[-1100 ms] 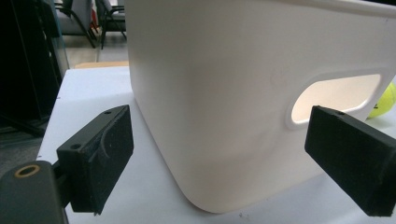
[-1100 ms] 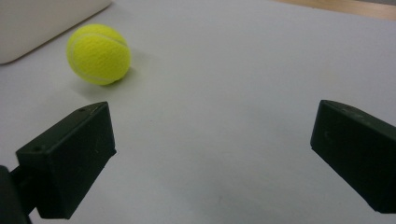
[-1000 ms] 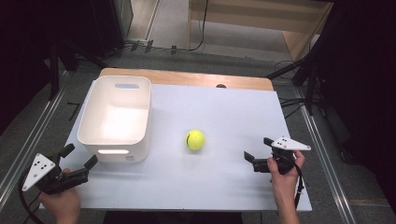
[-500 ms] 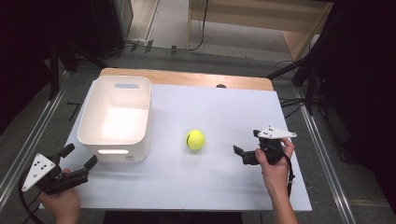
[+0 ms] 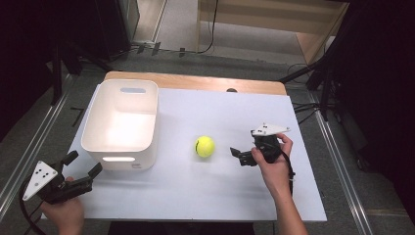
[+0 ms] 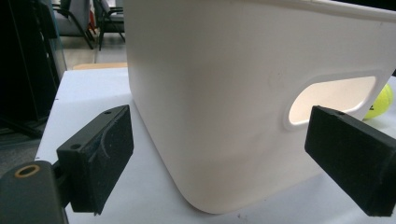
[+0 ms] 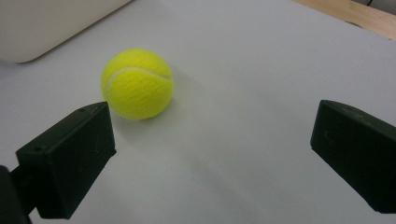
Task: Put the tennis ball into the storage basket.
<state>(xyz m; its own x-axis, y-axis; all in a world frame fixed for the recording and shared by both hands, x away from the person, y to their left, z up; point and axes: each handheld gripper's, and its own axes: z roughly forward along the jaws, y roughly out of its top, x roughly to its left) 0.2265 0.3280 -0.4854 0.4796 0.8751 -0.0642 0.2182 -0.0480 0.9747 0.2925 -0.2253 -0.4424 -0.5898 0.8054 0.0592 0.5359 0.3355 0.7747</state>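
A yellow tennis ball (image 5: pixel 204 146) lies on the white table, right of a white bin (image 5: pixel 93 117). My right gripper (image 5: pixel 239 156) is open a short way right of the ball, pointing at it, with nothing between its jaws. In the right gripper view the ball (image 7: pixel 137 84) sits ahead, nearer the left jaw, and the gripper (image 7: pixel 215 135) stands wide open. My left gripper (image 5: pixel 84 163) is open at the front left, just before the bin's near wall. In the left gripper view the bin (image 6: pixel 224 93) and its handle slot loom close, and the ball (image 6: pixel 380 100) peeks past its right side.
The table's white top (image 5: pixel 220 196) ends in a wooden strip (image 5: pixel 195 82) at the far edge. Metal rails (image 5: pixel 337 147) run along both sides. A corner of the bin (image 7: pixel 46 23) shows at the upper left of the right gripper view.
My right gripper has moved left across the table toward the ball, staying open. The left gripper, the ball and the bin have not moved.
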